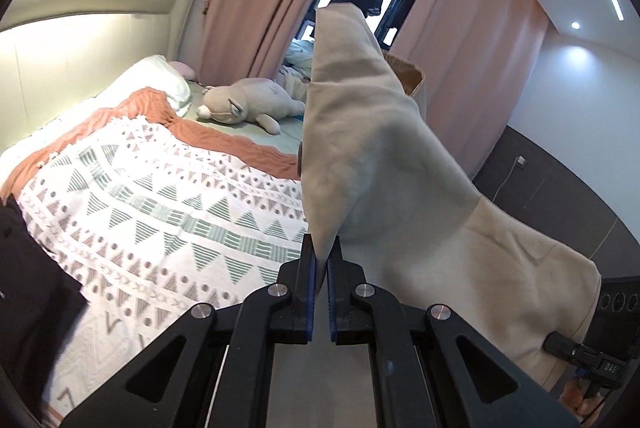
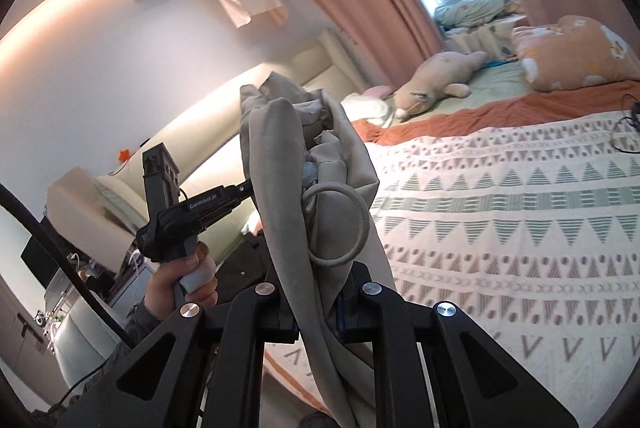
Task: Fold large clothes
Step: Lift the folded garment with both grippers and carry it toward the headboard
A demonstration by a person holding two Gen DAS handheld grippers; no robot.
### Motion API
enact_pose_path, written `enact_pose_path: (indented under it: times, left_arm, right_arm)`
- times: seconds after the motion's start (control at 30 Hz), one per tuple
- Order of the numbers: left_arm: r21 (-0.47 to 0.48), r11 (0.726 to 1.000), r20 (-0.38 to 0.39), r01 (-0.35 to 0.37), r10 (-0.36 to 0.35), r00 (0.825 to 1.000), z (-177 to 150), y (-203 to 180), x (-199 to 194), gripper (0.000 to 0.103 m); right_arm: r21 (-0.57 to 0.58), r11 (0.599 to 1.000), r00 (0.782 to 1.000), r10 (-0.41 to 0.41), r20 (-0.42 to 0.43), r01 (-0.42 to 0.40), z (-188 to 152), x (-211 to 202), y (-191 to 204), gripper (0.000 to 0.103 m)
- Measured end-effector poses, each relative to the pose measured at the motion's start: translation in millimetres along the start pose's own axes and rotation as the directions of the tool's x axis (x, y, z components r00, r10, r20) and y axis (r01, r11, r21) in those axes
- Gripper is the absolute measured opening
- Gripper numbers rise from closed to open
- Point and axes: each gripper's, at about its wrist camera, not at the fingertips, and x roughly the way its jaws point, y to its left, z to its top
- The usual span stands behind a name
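my left gripper (image 1: pixel 322 264) is pinched tight on a thin edge of the beige garment (image 1: pixel 372 164). the cloth stands up from the jaws toward 12 o'clock and spills down to 4 o'clock, where it hangs near my other tool. i think i hold just the edge so the rest can fall open.

my right gripper (image 2: pixel 316 312) is clamped on a thick, bunched part of the same beige garment (image 2: pixel 288 156). a loop of drawstring (image 2: pixel 340 224) dangles at 12 o'clock from the jaws, so i guess this end is the hood or waist. the bunch is fat, so the jaws cannot close all the way.

at 9 o'clock in the right view i see my left hand (image 2: pixel 188 280) gripping the handle of its tool. both tools hold the garment up in the air, off the bed.

the patterned blanket (image 1: pixel 160 196) lies flat on the bed below, from 9 to 11 o'clock in the left view. it looks like a good wide spot to lay the garment. a plush toy (image 1: pixel 248 104) rests far back at 11 o'clock, out of the way. a dark cloth (image 1: pixel 36 284) sits at 8 o'clock by the bed edge.
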Motion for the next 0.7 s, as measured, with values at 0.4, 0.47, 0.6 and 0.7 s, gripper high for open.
enact_pose_path:
  times: [0.4,0.47,0.6,0.7]
  left_arm:
    - [-0.059,0.997,0.114,-0.058,0.064,0.991,27,102,-75,0.005]
    - [-0.083,0.995,0.131,-0.062,0.072,0.989,32,122,-88,0.005]
    - [-0.101,0.99,0.167,-0.1,0.116,0.979,40,158,-124,0.005]
    - [-0.113,0.983,0.194,-0.141,0.161,0.968,48,184,-158,0.005]
  right_arm:
    - [-0.077,0.99,0.992,0.114,-0.061,-0.119,35,90,56,0.009]
    - [-0.096,0.986,0.989,0.129,-0.076,-0.136,41,104,67,0.009]
    - [-0.132,0.974,0.98,0.17,-0.106,-0.183,47,130,97,0.009]
    - [-0.148,0.961,0.967,0.214,-0.136,-0.233,50,155,117,0.009]
